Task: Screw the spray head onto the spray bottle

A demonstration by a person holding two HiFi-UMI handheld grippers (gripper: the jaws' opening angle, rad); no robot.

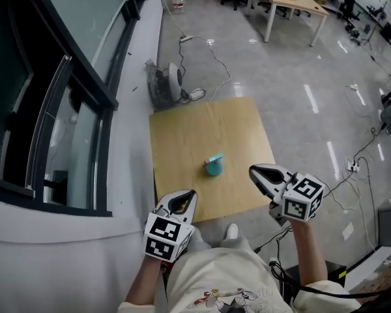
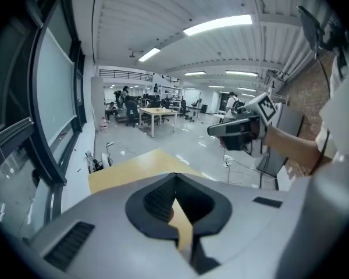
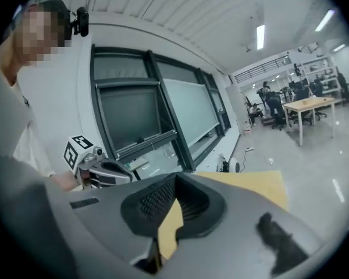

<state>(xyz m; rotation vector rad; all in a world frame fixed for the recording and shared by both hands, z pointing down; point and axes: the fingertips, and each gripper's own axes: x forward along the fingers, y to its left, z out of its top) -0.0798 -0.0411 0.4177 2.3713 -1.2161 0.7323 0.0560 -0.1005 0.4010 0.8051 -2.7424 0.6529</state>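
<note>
Head view: teal spray bottle (image 1: 214, 166) on wooden table (image 1: 182, 135); left tool (image 1: 191, 194), right tool (image 1: 254, 171) both pressed together, empty.

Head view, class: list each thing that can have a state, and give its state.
left gripper: shut, empty.
right gripper: shut, empty.
spray bottle: standing on the table, spray head on top, neither gripper touching it.
</note>
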